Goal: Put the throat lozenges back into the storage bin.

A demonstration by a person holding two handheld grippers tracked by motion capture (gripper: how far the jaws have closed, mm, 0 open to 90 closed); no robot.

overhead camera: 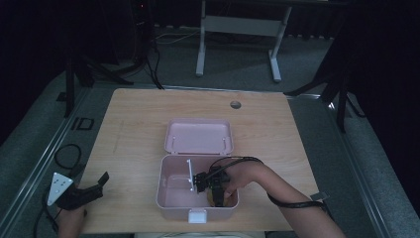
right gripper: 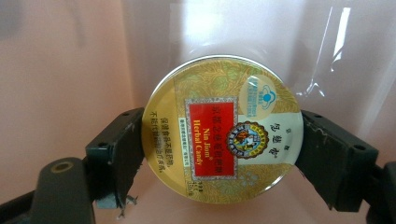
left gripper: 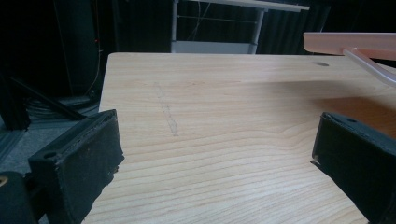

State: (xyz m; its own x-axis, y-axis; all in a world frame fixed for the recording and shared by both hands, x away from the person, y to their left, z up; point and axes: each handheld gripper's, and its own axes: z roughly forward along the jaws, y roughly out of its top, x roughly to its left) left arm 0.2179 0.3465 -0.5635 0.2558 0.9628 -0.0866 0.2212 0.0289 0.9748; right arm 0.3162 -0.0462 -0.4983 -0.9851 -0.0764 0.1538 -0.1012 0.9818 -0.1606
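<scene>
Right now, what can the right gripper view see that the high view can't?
The right gripper view alone shows a round gold candy tin with a red label reading Nin Jiom Herbal Candy, squeezed between that gripper's two black jaws, with the pink wall and a clear divider behind it. The high view alone shows the whole wooden table, the open lid, the left gripper resting near the table's front left corner, and the person's arm. Both show the right gripper down inside the pink box.
</scene>
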